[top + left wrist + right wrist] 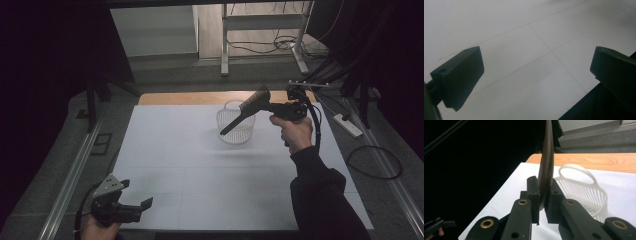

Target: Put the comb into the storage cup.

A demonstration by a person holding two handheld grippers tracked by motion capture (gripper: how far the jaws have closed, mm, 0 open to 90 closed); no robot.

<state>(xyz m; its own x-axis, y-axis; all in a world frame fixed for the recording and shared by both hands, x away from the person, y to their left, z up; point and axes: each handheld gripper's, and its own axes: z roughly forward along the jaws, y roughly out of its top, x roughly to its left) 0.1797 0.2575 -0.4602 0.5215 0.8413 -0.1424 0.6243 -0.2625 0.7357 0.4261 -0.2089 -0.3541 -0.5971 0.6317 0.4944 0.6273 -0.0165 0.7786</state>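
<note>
Your right gripper holds the dark long-handled brush above the white slotted plastic basket.
The basket sits just below and ahead of those jaws; your left gripper lies well apart, near the white table's close edge.
</note>
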